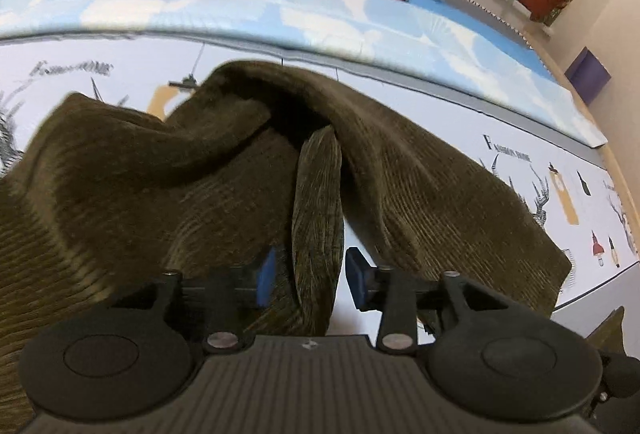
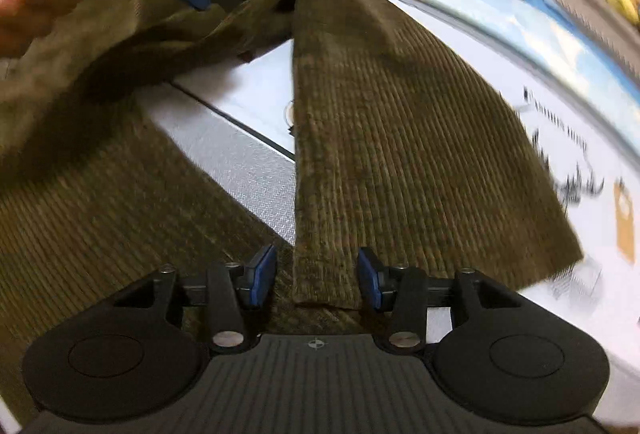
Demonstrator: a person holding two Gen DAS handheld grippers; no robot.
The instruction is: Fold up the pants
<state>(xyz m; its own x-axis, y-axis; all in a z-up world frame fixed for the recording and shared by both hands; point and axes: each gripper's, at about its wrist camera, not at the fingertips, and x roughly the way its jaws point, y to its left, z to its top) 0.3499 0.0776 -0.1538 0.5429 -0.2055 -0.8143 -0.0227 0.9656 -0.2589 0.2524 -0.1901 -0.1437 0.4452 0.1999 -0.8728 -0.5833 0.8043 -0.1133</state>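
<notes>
Item: brown corduroy pants (image 2: 400,137), leg-fold step, part done.
L gripper (image 1: 310,276) & R gripper (image 2: 318,276): jaws half-open, cloth between, no visible pinch; next: likely close on hem.

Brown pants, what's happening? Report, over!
Left gripper open around a raised fold. Right gripper open around a leg hem. Brown corduroy pants spread, unfolded. Nothing in the way.
</notes>
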